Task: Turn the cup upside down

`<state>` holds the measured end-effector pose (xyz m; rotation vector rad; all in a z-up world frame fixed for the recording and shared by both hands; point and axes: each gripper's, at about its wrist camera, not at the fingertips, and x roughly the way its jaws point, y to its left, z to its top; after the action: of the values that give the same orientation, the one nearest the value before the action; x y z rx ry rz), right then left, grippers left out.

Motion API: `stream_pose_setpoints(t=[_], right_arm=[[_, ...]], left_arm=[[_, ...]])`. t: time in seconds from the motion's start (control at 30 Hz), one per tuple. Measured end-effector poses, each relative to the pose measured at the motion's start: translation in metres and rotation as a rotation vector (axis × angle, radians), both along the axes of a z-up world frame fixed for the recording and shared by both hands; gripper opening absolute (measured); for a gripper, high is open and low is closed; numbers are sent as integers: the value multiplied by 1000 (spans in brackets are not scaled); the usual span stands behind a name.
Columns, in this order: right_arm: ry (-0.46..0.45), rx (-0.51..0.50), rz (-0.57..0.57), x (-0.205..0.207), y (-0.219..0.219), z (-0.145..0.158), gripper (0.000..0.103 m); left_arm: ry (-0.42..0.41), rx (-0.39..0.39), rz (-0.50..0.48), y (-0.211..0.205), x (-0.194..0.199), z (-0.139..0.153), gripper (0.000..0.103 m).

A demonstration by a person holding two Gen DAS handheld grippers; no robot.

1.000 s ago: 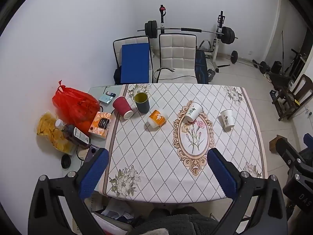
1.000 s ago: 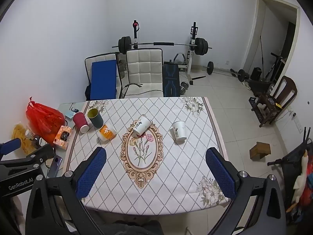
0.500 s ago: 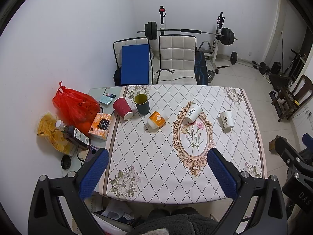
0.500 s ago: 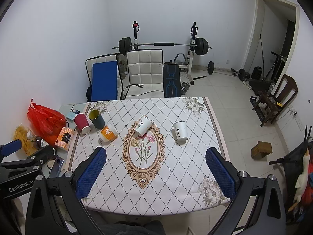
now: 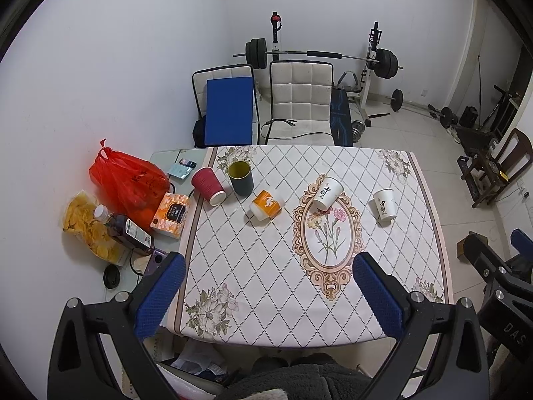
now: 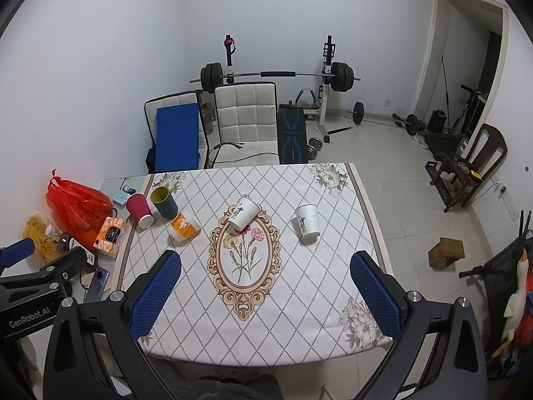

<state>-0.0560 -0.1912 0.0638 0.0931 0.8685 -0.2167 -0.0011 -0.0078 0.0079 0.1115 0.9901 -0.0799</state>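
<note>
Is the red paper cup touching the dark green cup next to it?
Cannot tell. In both wrist views the red paper cup and the dark green cup overlap or meet near their bases, with no plain gap or contact visible.

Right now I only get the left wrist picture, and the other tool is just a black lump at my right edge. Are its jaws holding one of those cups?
Observer: No. The right gripper has its jaws wide apart with nothing between them, above the near end of the table.
Operator: Can its camera see the tool I am looking through?
Observer: Yes. The left gripper shows from the side at that view's lower left edge, and a label on its black body reads GenRobot.AI.
Operator: Anything else over there that I miss?
Observer: At the far right edge, off the table, there is what looks like a white toy bird.
</note>
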Motion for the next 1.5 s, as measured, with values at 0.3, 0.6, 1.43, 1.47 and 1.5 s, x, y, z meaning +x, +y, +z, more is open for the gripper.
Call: stream_pose_setpoints(t=[0.3,0.6,1.43,1.47,1.5], right_arm=[[-1,-1,1,0,-2,0,103],[-3,3,3,-1,-3,-1,103],[0,12,14,2,-3,-8,103],[0,14,15,2,-3,-9,103],[1,11,14,3,-2,-9,103]], left_arm=[[-3,-5,0,-5,2,10,103],[-5,-11,-1,-7,1,13,103],[-11,-15,0,-8,-1,16,103],[-12,-15,0,-6,0,16,103],[-11,-16,0,-6,0,16,103]])
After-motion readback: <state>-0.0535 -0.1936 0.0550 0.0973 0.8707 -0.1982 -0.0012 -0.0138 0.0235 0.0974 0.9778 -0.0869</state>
